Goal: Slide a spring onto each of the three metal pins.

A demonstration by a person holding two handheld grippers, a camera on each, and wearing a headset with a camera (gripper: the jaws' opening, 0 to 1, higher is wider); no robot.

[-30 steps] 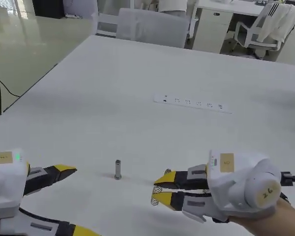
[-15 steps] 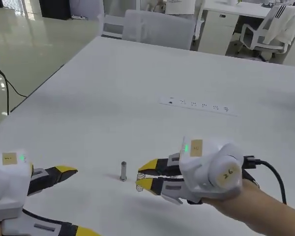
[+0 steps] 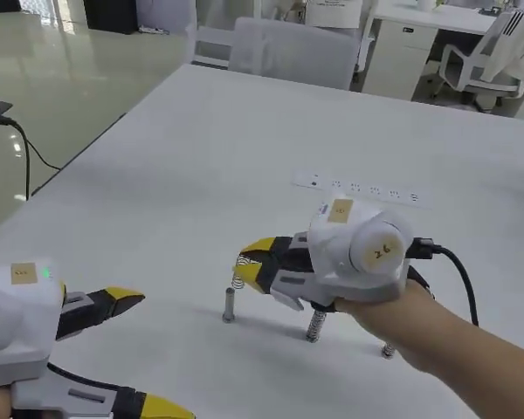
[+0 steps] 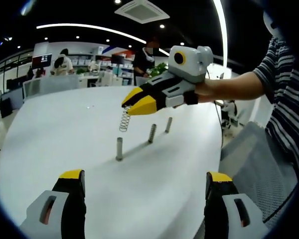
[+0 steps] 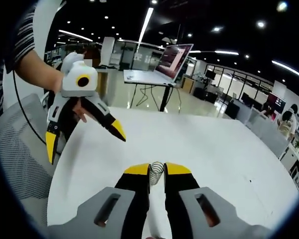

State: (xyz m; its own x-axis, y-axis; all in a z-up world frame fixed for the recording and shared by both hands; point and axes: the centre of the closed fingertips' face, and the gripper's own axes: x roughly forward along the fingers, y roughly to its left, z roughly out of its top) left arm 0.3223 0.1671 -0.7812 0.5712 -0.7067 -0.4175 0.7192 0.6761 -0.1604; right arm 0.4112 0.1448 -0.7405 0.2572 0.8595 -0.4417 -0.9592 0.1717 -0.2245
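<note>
My right gripper [image 3: 249,260] is shut on the top of a small coil spring [image 3: 238,278]. The spring hangs just over a bare upright metal pin [image 3: 229,305] on the white table. From the left gripper view the spring [image 4: 124,119] dangles above and slightly behind that pin [image 4: 119,148]. A second pin [image 3: 314,325] wears a spring, and a third pin [image 3: 389,351] stands partly behind my right hand. In the right gripper view the spring [image 5: 156,172] sits between the yellow tips. My left gripper [image 3: 144,353] rests open at the near left, with nothing in it.
A white power strip [image 3: 358,188] lies flat further back on the table [image 3: 157,175]. Beyond the far edge stands a grey chair [image 3: 288,52]. The table's left edge runs diagonally, with shiny floor and a cable past it.
My right gripper has lifted and moved left with the spring, from table level right of the pin to just above it. The other two pins have come into sight. The left gripper stays put.
</note>
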